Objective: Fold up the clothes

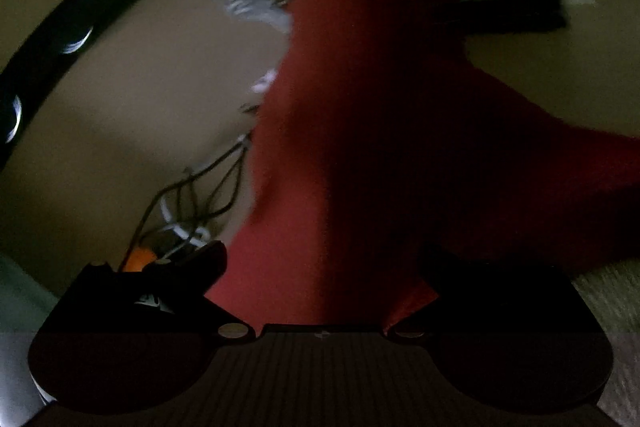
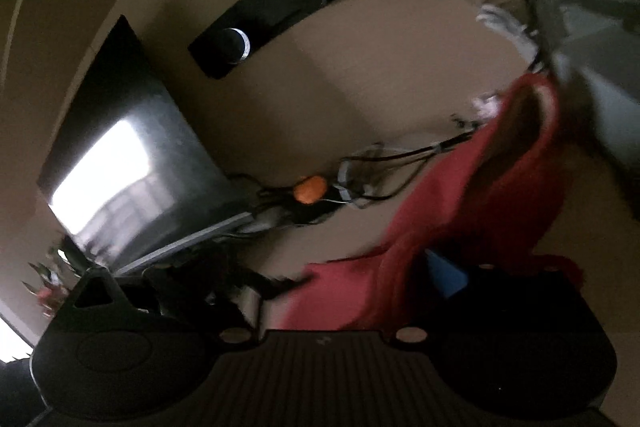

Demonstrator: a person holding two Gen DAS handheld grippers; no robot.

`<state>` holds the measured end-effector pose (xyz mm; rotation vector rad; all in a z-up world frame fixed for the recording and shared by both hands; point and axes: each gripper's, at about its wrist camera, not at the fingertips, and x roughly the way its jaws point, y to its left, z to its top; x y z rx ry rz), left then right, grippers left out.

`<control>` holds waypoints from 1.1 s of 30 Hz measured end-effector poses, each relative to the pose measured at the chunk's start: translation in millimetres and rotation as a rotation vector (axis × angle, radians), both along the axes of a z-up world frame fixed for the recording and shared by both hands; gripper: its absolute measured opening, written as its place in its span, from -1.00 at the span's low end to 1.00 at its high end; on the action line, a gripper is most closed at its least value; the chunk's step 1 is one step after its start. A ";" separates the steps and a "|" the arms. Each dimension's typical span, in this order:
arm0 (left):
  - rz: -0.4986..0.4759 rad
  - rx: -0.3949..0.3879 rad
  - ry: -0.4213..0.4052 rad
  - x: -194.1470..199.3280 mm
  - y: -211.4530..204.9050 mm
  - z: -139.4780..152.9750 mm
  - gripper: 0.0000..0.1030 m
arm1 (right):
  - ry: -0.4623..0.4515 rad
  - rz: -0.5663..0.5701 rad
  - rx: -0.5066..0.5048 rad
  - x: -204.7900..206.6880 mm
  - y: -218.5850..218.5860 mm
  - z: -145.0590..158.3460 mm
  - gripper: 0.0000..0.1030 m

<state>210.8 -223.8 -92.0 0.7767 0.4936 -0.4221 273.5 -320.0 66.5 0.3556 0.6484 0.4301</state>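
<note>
Between the dark fingers of the left gripper (image 1: 320, 291) a red garment (image 1: 360, 147) fills the gap and runs straight away from the camera as a long band; the fingers are spread wide, and whether they pinch the cloth cannot be told in the dim, blurred picture. A second wing of the cloth sweeps off to the right. In the right wrist view, the right gripper (image 2: 332, 303) also has the red garment (image 2: 480, 207) rising from between its fingers, up and to the right. These fingers stand well apart too, and their grip cannot be told. The cloth seems lifted rather than lying flat. The left gripper looks squarely centred on it, the right nearer one edge. Around it are a tan wall, a black shelf (image 2: 320, 7), a dark screen (image 2: 132, 155), tangled cables (image 2: 380, 167) and an orange object (image 2: 309, 189).
</note>
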 end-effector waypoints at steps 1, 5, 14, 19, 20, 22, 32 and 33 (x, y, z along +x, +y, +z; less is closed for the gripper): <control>0.065 -0.029 -0.020 7.2 7.2 4.5 1.00 | -0.005 -0.001 -0.001 -2.1 -3.1 2.2 1.00; 0.381 -0.094 -0.148 35.0 62.9 19.5 1.00 | -0.015 0.000 -0.158 -15.2 3.4 -7.2 1.00; 0.998 -0.187 -0.179 13.2 242.7 31.0 1.00 | -0.036 0.099 -0.616 -24.2 87.1 -56.6 1.00; 0.888 -0.464 0.029 -9.1 248.9 33.5 1.00 | -0.036 0.117 -0.870 -0.8 143.3 -85.4 1.00; 0.837 -0.520 0.086 -10.8 245.0 32.3 1.00 | -0.044 0.108 -0.885 1.7 145.1 -86.9 1.00; 0.731 -0.603 0.182 -11.5 231.7 29.6 1.00 | -0.064 0.012 -0.904 2.7 139.5 -82.4 1.00; 0.292 -0.665 0.351 6.2 136.3 10.0 1.00 | 0.127 -0.807 -0.774 -64.5 -24.3 -35.7 1.00; 0.262 -0.658 0.358 8.4 127.1 6.7 1.00 | 0.198 -0.836 -0.724 -74.4 -42.8 -35.7 1.00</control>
